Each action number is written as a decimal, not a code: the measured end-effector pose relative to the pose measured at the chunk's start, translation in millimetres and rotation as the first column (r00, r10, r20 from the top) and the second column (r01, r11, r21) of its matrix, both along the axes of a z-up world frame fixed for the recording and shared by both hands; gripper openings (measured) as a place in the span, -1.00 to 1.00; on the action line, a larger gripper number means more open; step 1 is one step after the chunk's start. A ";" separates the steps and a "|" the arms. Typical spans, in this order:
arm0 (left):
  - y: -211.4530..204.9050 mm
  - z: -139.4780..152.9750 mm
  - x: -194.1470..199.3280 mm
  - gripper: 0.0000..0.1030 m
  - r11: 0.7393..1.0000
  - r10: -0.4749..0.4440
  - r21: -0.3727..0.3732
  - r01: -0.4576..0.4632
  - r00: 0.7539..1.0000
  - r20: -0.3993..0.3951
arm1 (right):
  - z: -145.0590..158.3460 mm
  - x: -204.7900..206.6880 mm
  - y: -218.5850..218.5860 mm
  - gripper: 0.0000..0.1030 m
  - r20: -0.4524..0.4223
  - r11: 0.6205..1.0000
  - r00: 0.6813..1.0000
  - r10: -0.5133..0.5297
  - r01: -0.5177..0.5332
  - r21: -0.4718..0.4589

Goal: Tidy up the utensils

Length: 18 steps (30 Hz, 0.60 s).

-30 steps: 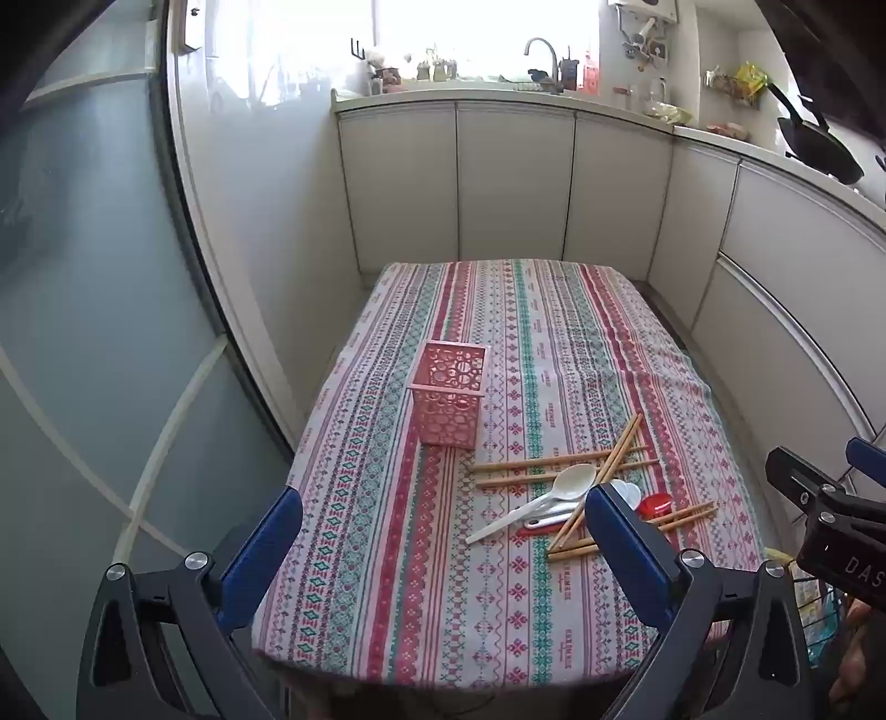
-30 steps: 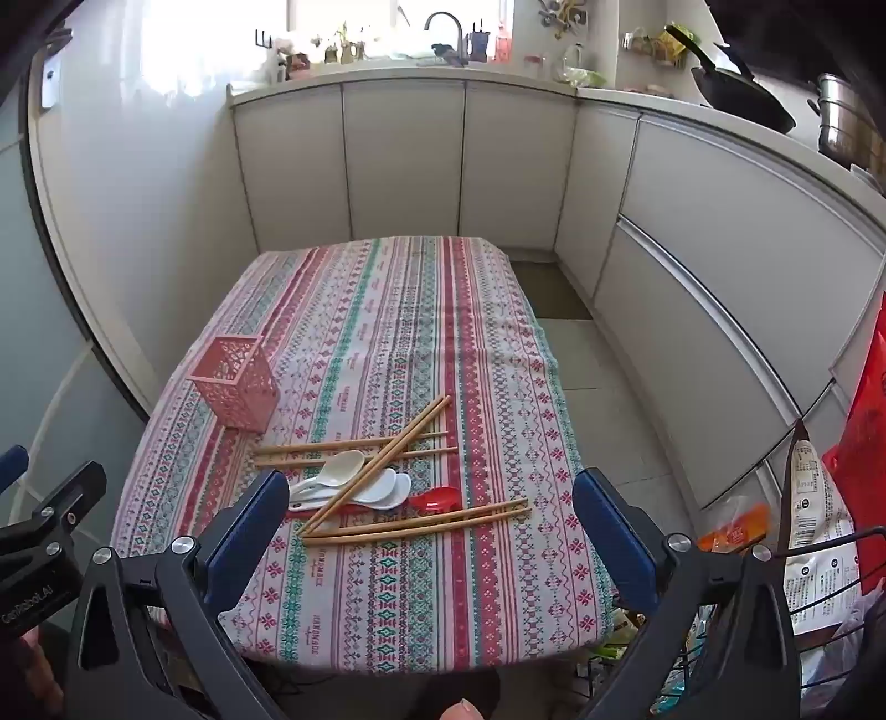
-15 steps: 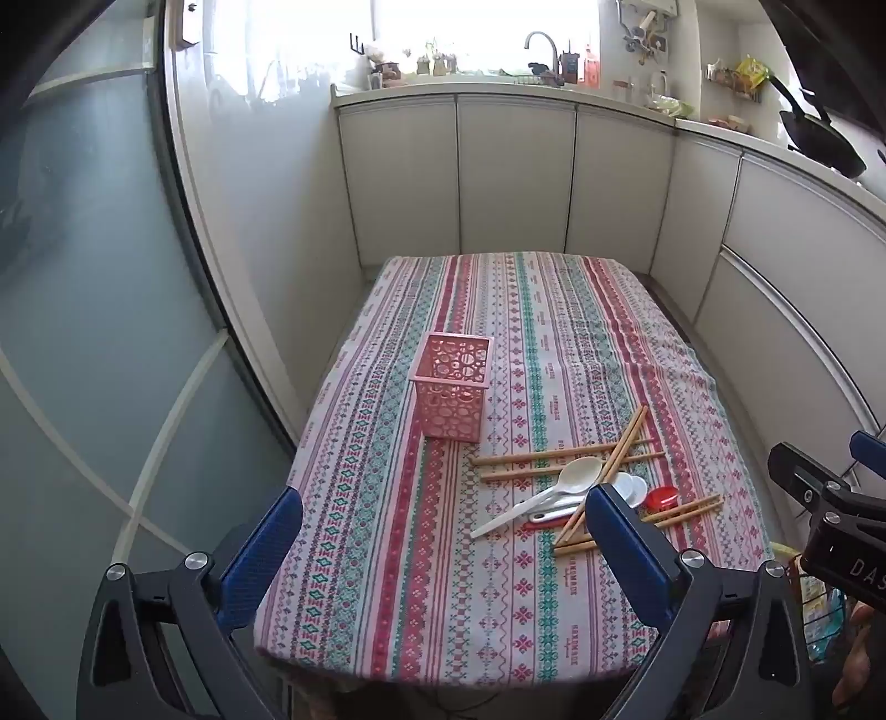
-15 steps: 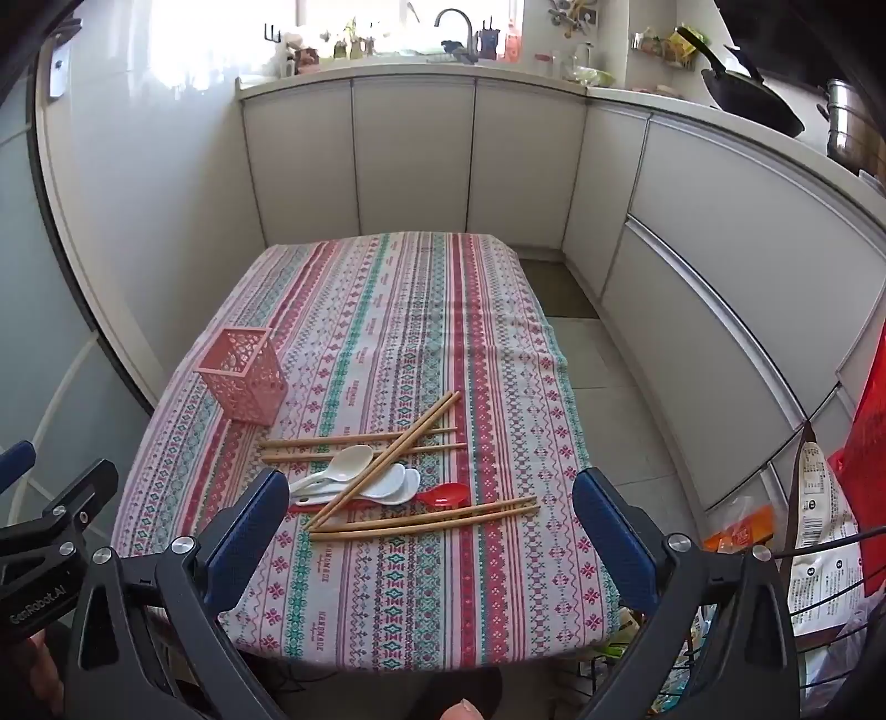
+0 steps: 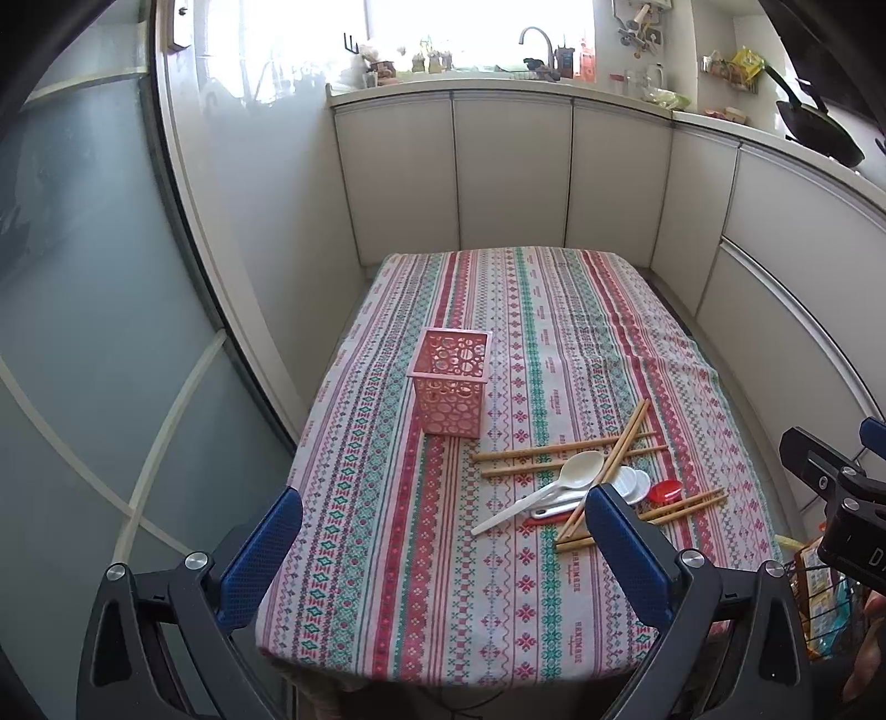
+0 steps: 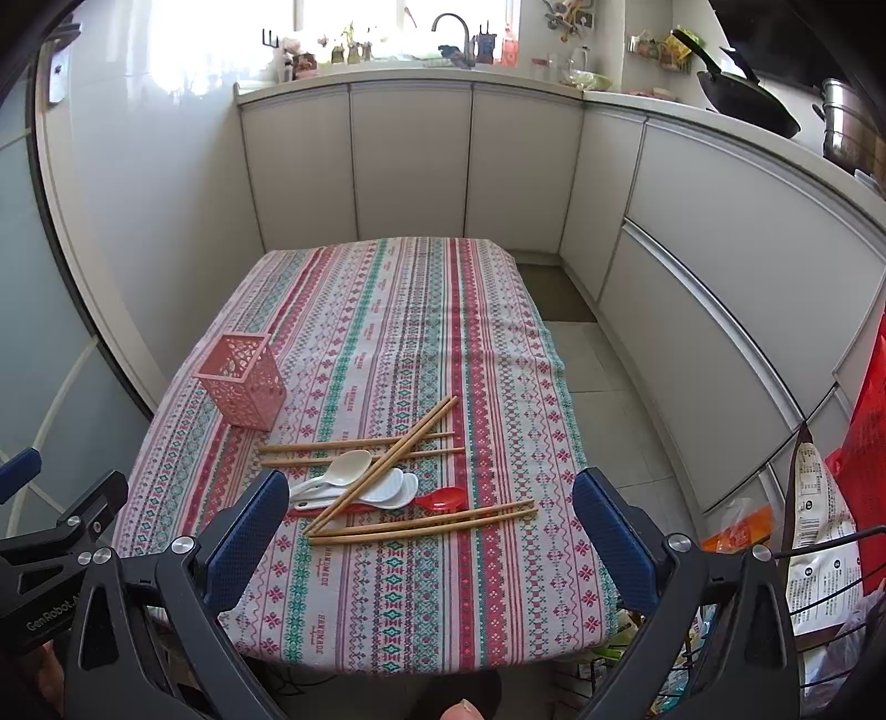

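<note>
A pink perforated utensil holder [image 5: 451, 382] stands upright and empty on the patterned tablecloth [image 5: 531, 310]; it also shows in the right wrist view [image 6: 242, 381]. Right of it lies a pile of wooden chopsticks [image 5: 570, 448], white spoons [image 5: 554, 487] and a red spoon [image 5: 664, 492], seen again in the right wrist view as chopsticks [image 6: 382, 462], white spoons [image 6: 354, 479] and red spoon [image 6: 443, 498]. My left gripper [image 5: 443, 545] is open and empty above the table's near edge. My right gripper [image 6: 432, 531] is open and empty just short of the pile.
White kitchen cabinets [image 5: 509, 177] wrap the far and right sides, with a sink tap [image 5: 534, 36] and a wok [image 6: 747, 105] on the counter. A glass door [image 5: 83, 332] stands left. Bags and a wire basket [image 6: 819, 548] sit on the floor at right.
Both grippers have moved slightly forward toward the table, so the holder and utensils appear a little nearer and lower. Nothing on the table has moved.
</note>
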<state>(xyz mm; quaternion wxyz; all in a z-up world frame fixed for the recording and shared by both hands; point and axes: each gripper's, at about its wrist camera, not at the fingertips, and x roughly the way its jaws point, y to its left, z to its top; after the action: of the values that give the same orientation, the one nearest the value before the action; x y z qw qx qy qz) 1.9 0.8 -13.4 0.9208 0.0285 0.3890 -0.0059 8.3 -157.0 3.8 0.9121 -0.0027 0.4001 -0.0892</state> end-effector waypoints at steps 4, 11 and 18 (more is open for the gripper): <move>-1.0 -0.1 0.2 1.00 1.000 -0.002 0.002 0.002 1.000 -0.001 | -0.9 -0.9 -2.2 1.00 -0.001 1.000 1.000 -0.001 0.001 0.006; 0.0 0.0 -0.5 1.00 1.000 -0.003 0.000 0.003 1.000 0.000 | 0.0 0.0 -3.6 1.00 -0.002 1.000 1.000 0.005 -0.004 0.011; -3.2 0.7 -0.3 1.00 1.000 -0.002 0.001 0.002 1.000 0.000 | 0.4 -0.5 -2.1 1.00 -0.006 1.000 1.000 0.011 -0.011 0.016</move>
<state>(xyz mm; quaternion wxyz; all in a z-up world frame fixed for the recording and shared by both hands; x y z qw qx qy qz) 1.7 -2.4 -12.8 0.9208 0.0295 0.3888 -0.0064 7.8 -159.1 4.2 0.9114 0.0020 0.4034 -0.0808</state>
